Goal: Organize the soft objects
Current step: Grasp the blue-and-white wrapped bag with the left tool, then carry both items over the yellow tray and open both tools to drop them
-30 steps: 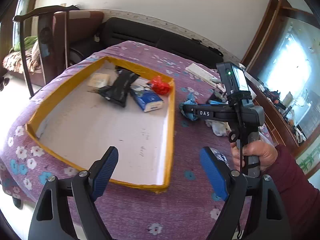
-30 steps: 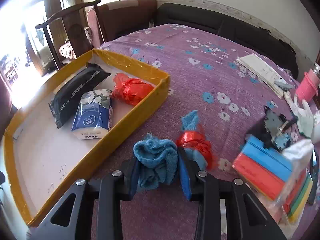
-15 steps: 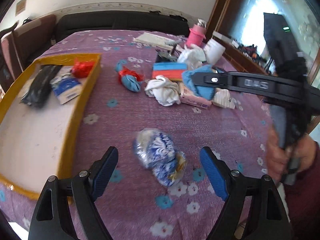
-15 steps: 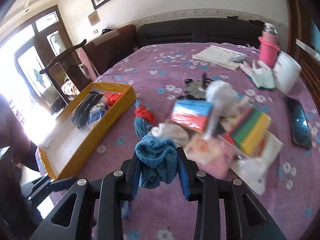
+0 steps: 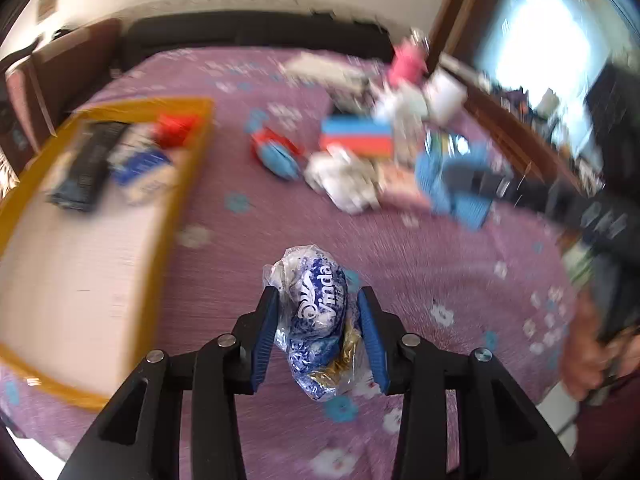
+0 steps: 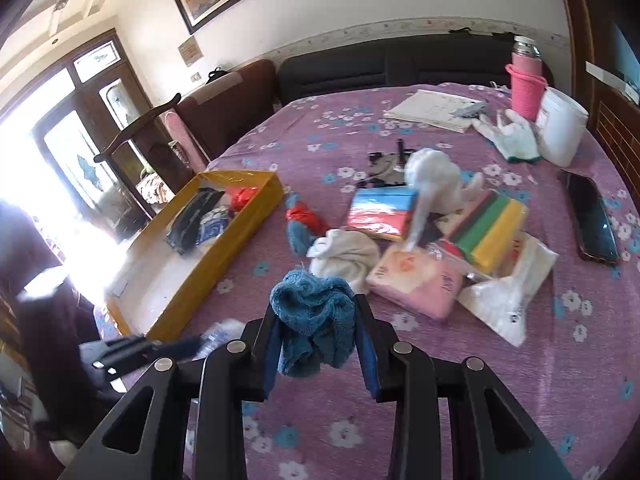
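My left gripper (image 5: 318, 304) is shut on a blue-and-white Vinda tissue pack (image 5: 320, 312) in crumpled clear wrap, above the purple flowered tablecloth. My right gripper (image 6: 316, 312) is shut on a blue knitted cloth (image 6: 312, 316) and holds it over the table; it shows blurred at the right of the left wrist view (image 5: 452, 184). The yellow-walled tray (image 6: 224, 252) lies at the left and holds a black pack (image 6: 192, 220), a blue tissue pack (image 6: 214, 224) and a red bundle (image 6: 244, 194). A blue-and-red bundle (image 6: 300, 220) lies beside the tray.
A heap lies mid-table: white cloth (image 6: 344, 252), pink tissue pack (image 6: 416, 280), striped sponges (image 6: 492, 228), red-and-blue pack (image 6: 380, 212), plastic bags. A phone (image 6: 592, 220), white tub (image 6: 560, 128), pink flask (image 6: 524, 84), glove and papers sit further back. Chairs and a sofa surround the table.
My left gripper swung right from the tray, then closed on the Vinda tissue pack. My right gripper pulled back from the tray with the blue cloth still in it.
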Available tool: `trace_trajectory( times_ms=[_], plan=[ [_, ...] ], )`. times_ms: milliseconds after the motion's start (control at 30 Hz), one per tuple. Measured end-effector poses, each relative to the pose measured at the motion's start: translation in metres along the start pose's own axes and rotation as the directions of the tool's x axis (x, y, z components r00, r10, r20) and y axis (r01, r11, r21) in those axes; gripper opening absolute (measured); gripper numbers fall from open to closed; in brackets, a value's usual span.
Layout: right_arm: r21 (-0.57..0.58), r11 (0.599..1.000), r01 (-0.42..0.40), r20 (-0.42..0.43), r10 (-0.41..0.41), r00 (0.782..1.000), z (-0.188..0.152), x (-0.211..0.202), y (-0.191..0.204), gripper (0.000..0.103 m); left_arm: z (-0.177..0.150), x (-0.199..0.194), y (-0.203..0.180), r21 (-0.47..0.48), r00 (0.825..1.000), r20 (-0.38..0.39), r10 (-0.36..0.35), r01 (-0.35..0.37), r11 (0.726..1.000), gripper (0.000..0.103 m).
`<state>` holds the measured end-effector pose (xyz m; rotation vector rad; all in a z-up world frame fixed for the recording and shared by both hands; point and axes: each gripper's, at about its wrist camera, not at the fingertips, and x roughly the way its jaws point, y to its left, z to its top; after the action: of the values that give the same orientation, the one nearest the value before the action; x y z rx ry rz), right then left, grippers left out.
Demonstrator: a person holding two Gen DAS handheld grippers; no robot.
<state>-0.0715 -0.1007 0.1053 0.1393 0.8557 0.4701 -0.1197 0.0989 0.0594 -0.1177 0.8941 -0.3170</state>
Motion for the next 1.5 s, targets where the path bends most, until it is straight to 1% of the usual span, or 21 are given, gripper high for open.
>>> trace_trajectory(
  times_ms=[67,100,200,267,367,500,567,667,700,733,767,800,833,867,900,1000,1067,1200,1233,1333,1500],
  plan=[
    [-0.018,1.0,-0.014,-0.007,0.014,1.0,0.002,0.005,0.012,0.036,0.004,-0.028,0.026,-0.047,0.998,0.059,0.013,-0.01,0.999,0.039],
    [-0.031,0.999,-0.023,-0.012,0.023,1.0,0.003,0.008,0.02,0.036,0.007,-0.036,0.036,-0.061,0.997,0.074,0.024,-0.019,0.998,0.039],
    [-0.063,0.996,-0.059,-0.031,0.058,0.998,0.01,0.019,0.046,0.036,0.014,-0.055,0.082,-0.128,0.989,0.107,0.102,-0.088,0.988,0.039],
    [-0.082,0.993,-0.089,-0.045,0.085,0.995,0.014,0.029,0.065,0.036,0.019,-0.061,0.118,-0.178,0.98,0.099,0.173,-0.154,0.972,0.04],
    [-0.119,0.985,-0.123,-0.072,0.115,0.991,0.022,0.049,0.097,0.037,0.025,-0.06,0.162,-0.232,0.968,0.069,0.241,-0.219,0.948,0.04],
    [-0.153,0.976,-0.157,-0.133,0.137,0.982,0.031,0.089,0.138,0.037,0.039,-0.045,0.207,-0.29,0.96,0.027,0.279,-0.26,0.921,0.043],
    [-0.164,0.973,-0.16,-0.158,0.134,0.978,0.033,0.107,0.153,0.037,0.047,-0.037,0.224,-0.305,0.956,0.022,0.291,-0.271,0.913,0.049],
    [-0.186,0.97,-0.154,-0.196,0.117,0.974,0.039,0.138,0.176,0.037,0.054,-0.031,0.24,-0.33,0.961,0.026,0.275,-0.252,0.91,0.058],
    [-0.196,0.97,-0.145,-0.203,0.105,0.974,0.04,0.147,0.181,0.037,0.056,-0.031,0.242,-0.335,0.964,0.03,0.265,-0.24,0.911,0.06],
    [-0.201,0.969,-0.142,-0.208,0.099,0.973,0.041,0.154,0.185,0.04,0.056,-0.034,0.244,-0.34,0.967,0.042,0.253,-0.224,0.913,0.065],
    [-0.203,0.969,-0.141,-0.211,0.097,0.973,0.042,0.161,0.188,0.04,0.055,-0.038,0.244,-0.342,0.968,0.061,0.242,-0.207,0.917,0.071],
    [-0.201,0.97,-0.136,-0.213,0.092,0.973,0.044,0.169,0.189,0.044,0.053,-0.04,0.242,-0.343,0.968,0.071,0.24,-0.202,0.917,0.074],
    [-0.195,0.974,-0.12,-0.215,0.077,0.974,0.046,0.176,0.189,0.051,0.051,-0.043,0.241,-0.344,0.968,0.081,0.239,-0.198,0.918,0.076],
    [-0.179,0.977,-0.114,-0.215,0.074,0.974,0.048,0.179,0.187,0.054,0.048,-0.047,0.239,-0.343,0.968,0.087,0.237,-0.194,0.919,0.076],
    [-0.153,0.981,-0.122,-0.21,0.088,0.974,0.05,0.18,0.183,0.057,0.045,-0.051,0.237,-0.339,0.968,0.091,0.235,-0.191,0.921,0.076],
    [-0.111,0.987,-0.119,-0.193,0.096,0.977,0.054,0.175,0.173,0.06,0.034,-0.064,0.23,-0.331,0.963,0.108,0.248,-0.2,0.922,0.077],
    [-0.091,0.99,-0.107,-0.174,0.09,0.981,0.056,0.164,0.162,0.06,0.028,-0.071,0.224,-0.333,0.959,0.117,0.258,-0.207,0.92,0.077],
    [-0.069,0.996,-0.065,-0.118,0.057,0.991,0.052,0.133,0.135,0.066,0.018,-0.083,0.205,-0.324,0.952,0.137,0.273,-0.218,0.921,0.079],
    [-0.061,0.997,-0.047,-0.099,0.041,0.994,0.049,0.123,0.126,0.068,0.017,-0.084,0.195,-0.313,0.949,0.14,0.282,-0.227,0.922,0.081],
    [-0.025,1.0,-0.005,-0.059,0.004,0.998,0.039,0.095,0.098,0.07,0.016,-0.083,0.172,-0.27,0.944,0.145,0.296,-0.25,0.93,0.081],
    [0.054,0.998,0.035,-0.032,-0.033,0.999,0.02,0.063,0.054,0.072,0.016,-0.073,0.124,-0.174,0.932,0.138,0.335,-0.31,0.935,0.081]
  ],
)
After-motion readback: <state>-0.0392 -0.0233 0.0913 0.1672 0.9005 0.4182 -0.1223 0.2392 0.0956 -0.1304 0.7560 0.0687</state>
